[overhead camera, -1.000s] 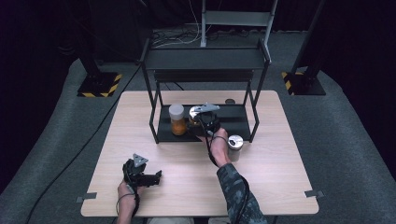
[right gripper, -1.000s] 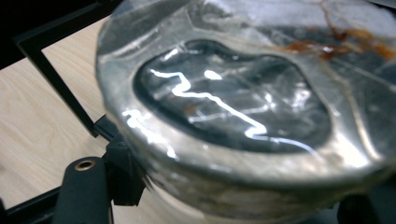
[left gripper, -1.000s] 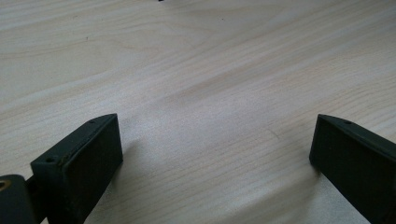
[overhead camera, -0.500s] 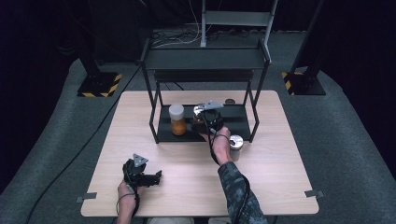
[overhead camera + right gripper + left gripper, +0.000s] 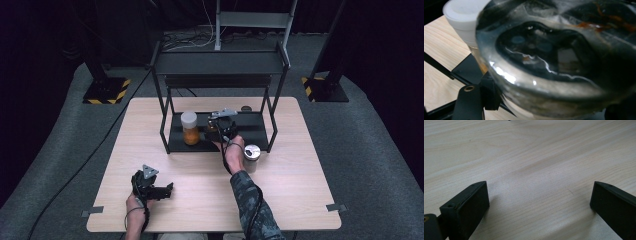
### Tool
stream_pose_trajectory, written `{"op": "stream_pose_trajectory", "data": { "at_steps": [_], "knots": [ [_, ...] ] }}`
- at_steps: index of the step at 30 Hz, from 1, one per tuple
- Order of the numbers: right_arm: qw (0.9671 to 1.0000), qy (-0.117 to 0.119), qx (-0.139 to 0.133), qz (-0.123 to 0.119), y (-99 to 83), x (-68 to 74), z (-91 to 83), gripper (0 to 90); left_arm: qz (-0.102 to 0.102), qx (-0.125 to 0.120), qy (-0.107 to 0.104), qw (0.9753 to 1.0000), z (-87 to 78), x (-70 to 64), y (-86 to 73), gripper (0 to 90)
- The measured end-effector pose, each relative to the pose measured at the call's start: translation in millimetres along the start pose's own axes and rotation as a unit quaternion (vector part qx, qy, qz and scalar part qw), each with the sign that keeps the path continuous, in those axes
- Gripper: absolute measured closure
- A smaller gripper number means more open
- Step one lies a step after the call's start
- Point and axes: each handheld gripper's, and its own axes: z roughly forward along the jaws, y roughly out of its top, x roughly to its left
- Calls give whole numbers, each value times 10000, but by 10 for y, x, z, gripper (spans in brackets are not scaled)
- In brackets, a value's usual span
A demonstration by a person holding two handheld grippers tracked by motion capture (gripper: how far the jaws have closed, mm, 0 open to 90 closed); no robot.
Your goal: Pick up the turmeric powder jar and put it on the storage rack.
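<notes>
- Right gripper (image 5: 216,131) is reaching under the black shelf rack (image 5: 220,62), over its lower tray (image 5: 250,131), with the hand (image 5: 233,151) behind it at the tray's front edge.
- Right gripper view: a clear glass jar (image 5: 554,62) sits pressed right against the lens, rim and glass wall curving across the frame, dark contents inside. One black jaw shows at bottom left, hard against the glass; the other is hidden. Judgement: jaws clamped on the jar, though the far side cannot be confirmed.
- Jar's long axis: appears roughly upright or a little tilted; cannot tell exactly from so close.
- Key relation: the held jar lies just to the right of the orange-filled jar with the white lid (image 5: 189,128), which stands upright on the tray's left part. In the right gripper view that white lid (image 5: 464,12) is just behind and beside the held jar, near but apparently not touching.
- Coming move probably turns on lowering the jar straight onto the tray without nudging its neighbour; free tray lies to the right.
- Left gripper (image 5: 152,186) rests on the wooden table (image 5: 300,190) near the front-left, well away from the rack. Jaws spread wide, nothing between them but bare wood.
- Silver-lidded jar (image 5: 251,156) stands on the table just outside the rack's front-right leg, beside the right hand.
- Right hand is plainly nearer to the work.
</notes>
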Motion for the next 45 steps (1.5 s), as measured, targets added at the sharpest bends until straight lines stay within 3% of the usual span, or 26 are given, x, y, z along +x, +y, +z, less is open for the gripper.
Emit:
{"op": "stream_pose_trajectory", "data": {
  "at_steps": [22,28,45],
  "knots": [
    [9998,-154,100,123,-51,-1,204,312,16,-12,14,10000,-1,-5,-3,25],
    [9997,-176,180,31,-40,28,256,312,10,-11,3,10000,-2,-1,-4,27],
    [9999,-80,8,-84,-135,-2,345,312,39,-8,-11,10000,-4,3,-3,28]
  ]
}}
